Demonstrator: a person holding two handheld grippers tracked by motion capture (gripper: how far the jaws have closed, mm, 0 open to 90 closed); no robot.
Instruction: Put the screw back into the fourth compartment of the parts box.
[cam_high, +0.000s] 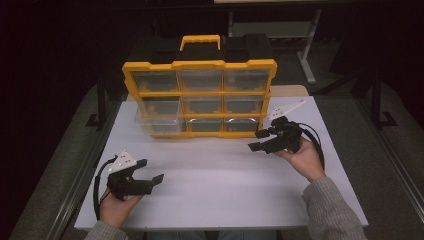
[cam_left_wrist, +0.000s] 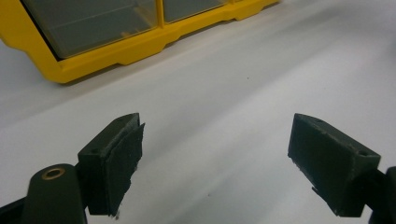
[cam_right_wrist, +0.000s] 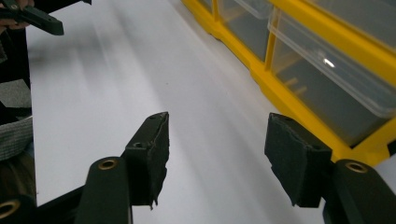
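You are hovering your right gripper (cam_high: 261, 140) by the drawer cabinet (cam_high: 199, 98), both jaws apart (empty); clear drawers look light, slippery—grip the lip.

Drawer contents of yellow organizer (cam_high: 199, 95) too dim and small to tell through clear fronts in high view. Organizer (cam_left_wrist: 116, 49) cut off by top and left edges in left gripper view; 2 drawer fronts partly shown. Organizer (cam_right_wrist: 299, 100) cropped by top and right edges in right gripper view. Table (cam_right_wrist: 93, 70) streaked with blur there. Far room dark, unreadable.
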